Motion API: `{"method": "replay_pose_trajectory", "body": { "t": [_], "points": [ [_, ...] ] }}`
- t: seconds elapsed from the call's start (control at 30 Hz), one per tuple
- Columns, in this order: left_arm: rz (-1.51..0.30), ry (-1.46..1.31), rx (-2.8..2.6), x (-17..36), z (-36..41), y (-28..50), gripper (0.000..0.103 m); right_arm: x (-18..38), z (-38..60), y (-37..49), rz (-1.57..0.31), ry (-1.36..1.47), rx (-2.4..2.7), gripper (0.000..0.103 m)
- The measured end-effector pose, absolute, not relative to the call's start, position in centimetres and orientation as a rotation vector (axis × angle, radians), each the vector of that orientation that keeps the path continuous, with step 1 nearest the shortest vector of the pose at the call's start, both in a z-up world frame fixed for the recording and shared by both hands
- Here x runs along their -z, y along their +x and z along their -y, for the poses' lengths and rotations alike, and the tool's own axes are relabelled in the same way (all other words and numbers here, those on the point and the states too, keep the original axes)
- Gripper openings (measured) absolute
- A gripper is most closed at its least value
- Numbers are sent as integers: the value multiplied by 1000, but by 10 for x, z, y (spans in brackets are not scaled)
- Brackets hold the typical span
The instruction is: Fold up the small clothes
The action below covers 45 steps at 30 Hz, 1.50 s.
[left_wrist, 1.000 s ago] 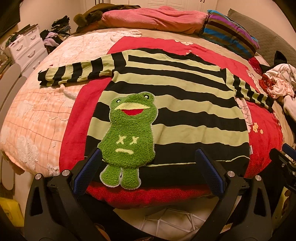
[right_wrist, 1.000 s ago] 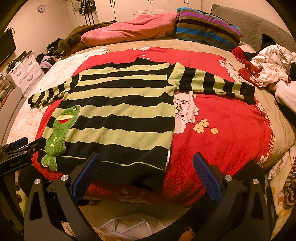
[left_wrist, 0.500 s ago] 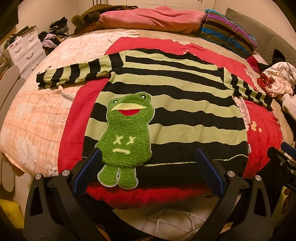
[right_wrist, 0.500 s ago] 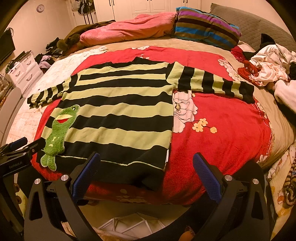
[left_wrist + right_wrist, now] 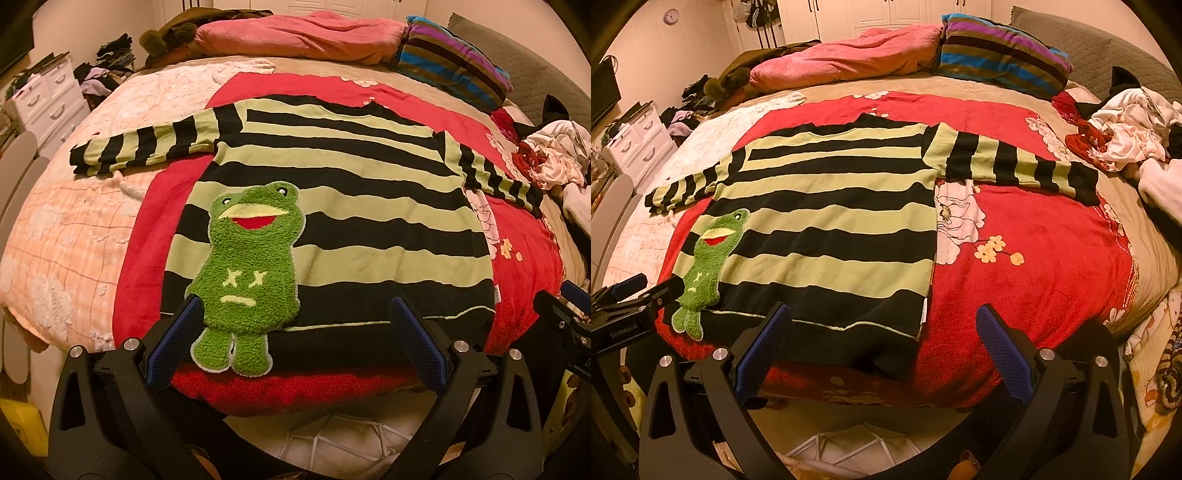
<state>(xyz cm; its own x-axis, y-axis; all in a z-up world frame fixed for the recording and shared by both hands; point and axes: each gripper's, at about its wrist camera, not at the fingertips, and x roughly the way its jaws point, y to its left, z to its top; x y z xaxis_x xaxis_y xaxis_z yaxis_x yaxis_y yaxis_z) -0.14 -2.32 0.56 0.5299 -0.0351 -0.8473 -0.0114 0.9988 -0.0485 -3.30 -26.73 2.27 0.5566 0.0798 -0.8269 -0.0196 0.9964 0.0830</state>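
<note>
A green-and-black striped sweater lies flat on a red blanket on the bed, sleeves spread out to both sides. A fuzzy green frog patch sits on its lower left front. It also shows in the right wrist view, with the frog at its left. My left gripper is open and empty, just short of the hem around the frog's feet. My right gripper is open and empty at the sweater's lower right hem corner. The left gripper's body shows at the left edge.
A pile of white and red clothes lies at the bed's right side. A pink duvet and a striped pillow lie at the head. A white drawer unit stands left of the bed. A white rack sits below the bed edge.
Both grippers have moved slightly forward toward the sweater's hem; the sweater looks a little nearer. Nothing has been grasped.
</note>
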Motion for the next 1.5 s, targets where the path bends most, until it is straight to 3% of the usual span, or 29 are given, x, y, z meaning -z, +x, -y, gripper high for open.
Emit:
{"method": "replay_pose_trajectory", "body": {
  "t": [1.0,1.5],
  "points": [
    [-1023,8,30,5,69,81,95,-20,331,60,-933,98,66,99],
    [-1051,6,28,26,92,146,94,2,452,122,-942,229,282,99]
  ]
}}
